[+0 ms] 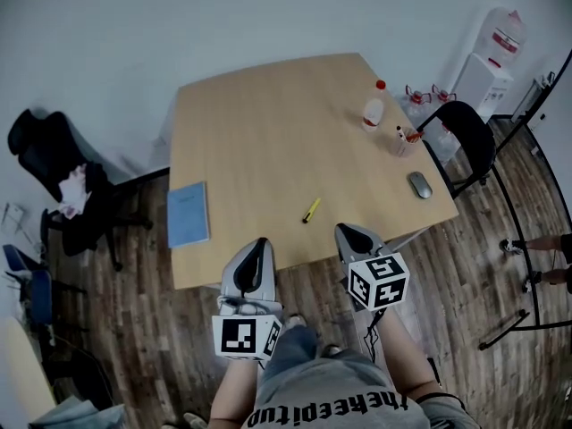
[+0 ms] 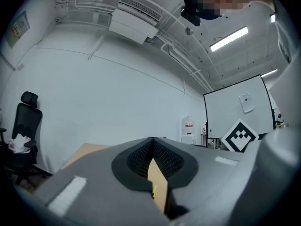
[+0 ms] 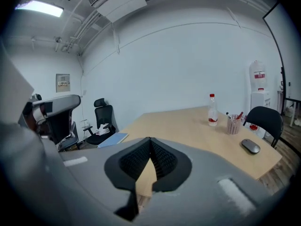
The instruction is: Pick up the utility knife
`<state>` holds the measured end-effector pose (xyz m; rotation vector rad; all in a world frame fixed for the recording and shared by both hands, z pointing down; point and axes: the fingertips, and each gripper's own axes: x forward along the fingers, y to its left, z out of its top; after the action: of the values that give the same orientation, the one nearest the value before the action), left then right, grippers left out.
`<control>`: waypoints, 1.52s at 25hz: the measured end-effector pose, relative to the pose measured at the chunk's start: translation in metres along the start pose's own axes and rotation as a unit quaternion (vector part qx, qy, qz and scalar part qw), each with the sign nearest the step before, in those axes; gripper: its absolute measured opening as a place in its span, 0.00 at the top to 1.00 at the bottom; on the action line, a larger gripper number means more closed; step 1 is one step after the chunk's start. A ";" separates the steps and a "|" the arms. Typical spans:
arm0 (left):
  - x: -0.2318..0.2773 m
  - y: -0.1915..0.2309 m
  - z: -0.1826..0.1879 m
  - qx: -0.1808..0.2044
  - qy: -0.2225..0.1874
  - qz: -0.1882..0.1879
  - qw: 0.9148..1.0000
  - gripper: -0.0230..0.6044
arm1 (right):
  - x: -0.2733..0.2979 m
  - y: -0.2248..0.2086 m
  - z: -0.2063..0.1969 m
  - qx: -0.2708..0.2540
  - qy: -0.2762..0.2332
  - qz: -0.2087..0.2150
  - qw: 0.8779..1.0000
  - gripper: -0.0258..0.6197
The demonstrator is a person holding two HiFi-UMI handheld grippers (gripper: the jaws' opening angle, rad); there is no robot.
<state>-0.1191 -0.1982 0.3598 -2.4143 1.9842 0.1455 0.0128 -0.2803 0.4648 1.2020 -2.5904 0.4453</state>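
Observation:
A yellow utility knife (image 1: 310, 210) lies on the wooden table (image 1: 268, 123) near its front edge. My left gripper (image 1: 259, 247) hovers over that edge, left of the knife, its tips touching and nothing between them. A sliver of the knife (image 2: 153, 192) shows through the gap behind those tips in the left gripper view. My right gripper (image 1: 347, 233) is just right of the knife and below it in the head view, also shut and empty. Its tips (image 3: 150, 140) meet in the right gripper view, with the table (image 3: 197, 126) beyond.
A blue notebook (image 1: 187, 213) lies at the table's left front. A bottle (image 1: 374, 108), a pen cup (image 1: 404, 140) and a grey mouse (image 1: 419, 184) stand at the right. Black chairs sit at the left (image 1: 63, 177) and right (image 1: 465, 132). A water dispenser (image 1: 490, 65) stands beyond.

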 end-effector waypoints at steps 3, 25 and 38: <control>0.012 0.010 -0.004 -0.002 0.002 -0.012 1.000 0.93 | 0.024 -0.004 -0.013 0.013 0.027 -0.007 1.000 0.95; 0.058 0.071 -0.043 -0.032 0.045 -0.040 0.998 0.93 | 0.135 -0.026 -0.106 0.117 0.165 -0.061 0.977 0.74; 0.067 0.095 -0.060 -0.039 0.064 -0.034 0.997 0.93 | 0.169 -0.040 -0.142 0.121 0.208 -0.116 0.964 0.68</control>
<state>-0.1953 -0.2865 0.4193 -2.5973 1.9792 0.0697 -0.0484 -0.3692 0.6617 1.3024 -2.0574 0.8784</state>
